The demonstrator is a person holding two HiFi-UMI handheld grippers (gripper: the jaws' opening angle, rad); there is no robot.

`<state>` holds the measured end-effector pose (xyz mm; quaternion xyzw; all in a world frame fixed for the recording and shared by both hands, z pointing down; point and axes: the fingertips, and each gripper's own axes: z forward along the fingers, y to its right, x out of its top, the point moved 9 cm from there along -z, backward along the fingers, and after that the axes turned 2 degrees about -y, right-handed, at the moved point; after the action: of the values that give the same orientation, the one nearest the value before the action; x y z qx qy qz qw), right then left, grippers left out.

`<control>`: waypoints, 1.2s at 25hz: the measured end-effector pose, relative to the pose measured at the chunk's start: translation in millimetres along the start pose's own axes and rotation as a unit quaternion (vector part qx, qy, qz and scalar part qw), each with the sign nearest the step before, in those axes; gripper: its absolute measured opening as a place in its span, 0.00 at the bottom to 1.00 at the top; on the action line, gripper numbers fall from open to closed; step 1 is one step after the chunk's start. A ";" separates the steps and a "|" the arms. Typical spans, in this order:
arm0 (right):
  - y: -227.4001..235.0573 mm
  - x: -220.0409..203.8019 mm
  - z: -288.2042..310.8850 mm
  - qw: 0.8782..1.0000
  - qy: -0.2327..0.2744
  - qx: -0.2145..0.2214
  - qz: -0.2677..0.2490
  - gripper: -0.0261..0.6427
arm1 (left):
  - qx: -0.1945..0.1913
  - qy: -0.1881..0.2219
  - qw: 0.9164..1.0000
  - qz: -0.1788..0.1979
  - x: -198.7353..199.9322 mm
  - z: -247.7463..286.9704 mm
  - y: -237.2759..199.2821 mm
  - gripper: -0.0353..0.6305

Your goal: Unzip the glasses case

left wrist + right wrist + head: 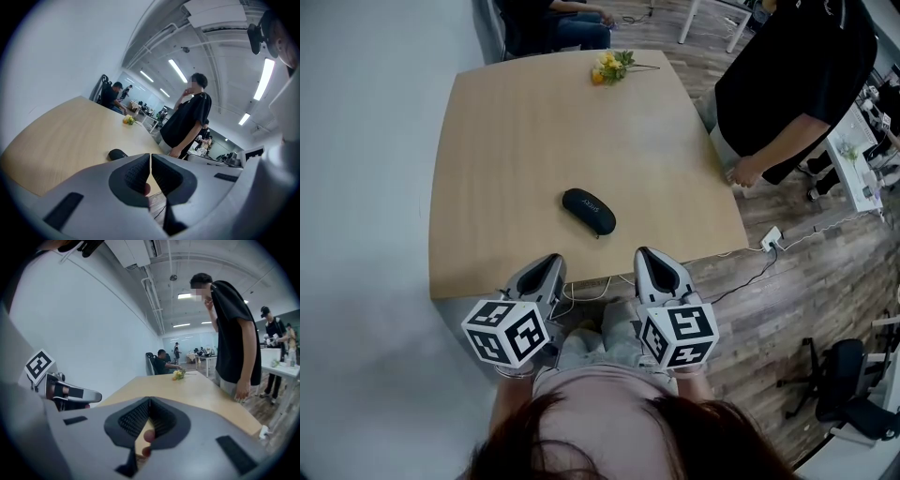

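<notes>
Head view: black glasses case point(589, 211) lies closed near the middle of the wooden worktop point(506, 141). Left gripper view: left gripper point(150, 158) fingers pressed together, empty (case visible beyond them). Right gripper view: right gripper point(149, 401) fingers likewise together, empty.

The person has dark reddish-brown hair point(619, 441), a pale pink top point(600, 382) and grey trousers point(598, 345), while the left hand-held gripper point(550, 260) and right hand-held gripper point(646, 254) are grey shells with black ribbed pads point(136, 176) and white black-marked cubes point(508, 330).

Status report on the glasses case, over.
Both shut, empty: left gripper, right gripper, at table edge. Closed glasses case mid-table, untouched. Nothing in between; flowers at far edge.
</notes>
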<state>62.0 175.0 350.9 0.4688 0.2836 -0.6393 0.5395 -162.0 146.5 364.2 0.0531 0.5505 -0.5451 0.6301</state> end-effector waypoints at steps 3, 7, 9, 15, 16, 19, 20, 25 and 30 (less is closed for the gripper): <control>8.5 4.0 9.2 1.000 0.001 0.002 0.001 0.06 | 0.006 -0.004 1.000 -0.005 2.2 11.4 -3.1 0.04; 22.7 9.5 26.1 1.000 -0.001 0.013 -0.004 0.06 | 0.024 -0.005 1.000 -0.013 4.8 29.0 -8.6 0.05; 30.7 12.3 36.6 1.000 -0.005 0.021 -0.009 0.06 | 0.033 -0.007 0.999 -0.020 6.1 39.6 -11.4 0.05; 53.2 25.5 66.3 0.999 -0.018 0.047 -0.017 0.06 | 0.058 -0.016 0.997 -0.042 8.3 71.3 -17.0 0.06; 56.3 27.6 71.5 0.998 -0.019 0.052 -0.019 0.06 | 0.063 -0.018 0.997 -0.048 8.0 76.6 -19.1 0.06; 66.2 33.7 86.5 0.997 -0.024 0.064 -0.026 0.06 | 0.074 -0.026 0.995 -0.064 6.5 92.8 -25.7 0.10; 69.4 35.7 91.3 0.997 -0.025 0.069 -0.028 0.06 | 0.078 -0.028 0.994 -0.071 5.8 97.9 -28.0 0.11; 84.5 45.7 114.6 0.995 -0.031 0.088 -0.036 0.06 | 0.098 -0.036 0.989 -0.100 2.8 121.8 -39.0 0.13; 92.8 48.2 132.2 0.993 -0.037 0.100 -0.039 0.06 | 0.113 -0.049 0.985 -0.120 -4.9 138.4 -50.5 0.17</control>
<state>113.0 15.8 373.4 0.4850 0.2156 -0.7021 0.4746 -110.7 37.1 448.6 0.0304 0.4566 -0.6774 0.5759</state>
